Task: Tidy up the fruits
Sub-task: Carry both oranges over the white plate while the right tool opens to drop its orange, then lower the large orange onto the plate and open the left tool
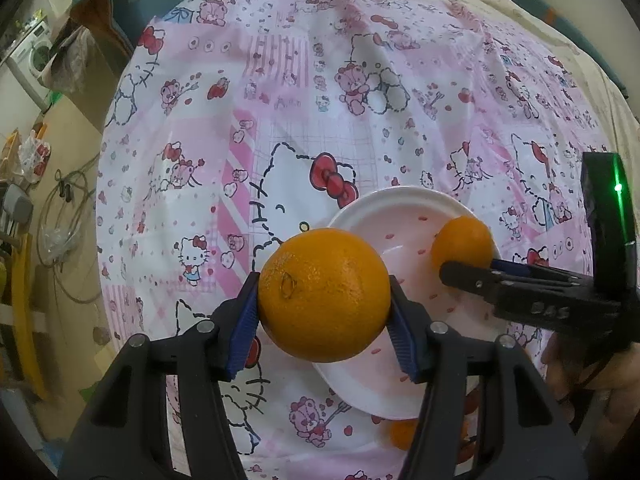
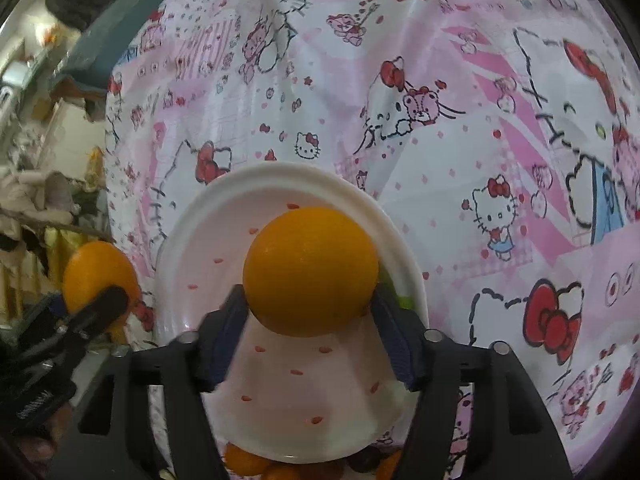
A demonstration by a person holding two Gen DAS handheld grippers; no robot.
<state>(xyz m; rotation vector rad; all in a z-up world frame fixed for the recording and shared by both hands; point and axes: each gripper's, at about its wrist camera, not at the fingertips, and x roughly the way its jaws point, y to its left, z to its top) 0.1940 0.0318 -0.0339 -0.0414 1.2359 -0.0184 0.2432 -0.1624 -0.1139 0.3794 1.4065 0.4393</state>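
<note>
My left gripper (image 1: 324, 292) is shut on a large orange (image 1: 324, 294), its blue pads pressed against both sides, just above the near-left rim of a white plate (image 1: 400, 194) with red specks. A second orange (image 2: 310, 272) rests in the plate (image 2: 288, 170). My right gripper (image 2: 310, 304) stands open around it, with a narrow gap at the right pad. In the left wrist view the second orange (image 1: 462, 242) shows beside one black finger (image 1: 460, 272). The right wrist view has the held orange (image 2: 98, 276) at its left edge.
A pink and white cartoon-cat cloth (image 1: 280, 100) covers the surface. More oranges (image 2: 248, 460) lie at the plate's near side, partly hidden. Cluttered furniture and a washing machine (image 1: 34, 52) stand past the cloth's left edge. A hand (image 1: 580, 380) holds the right gripper.
</note>
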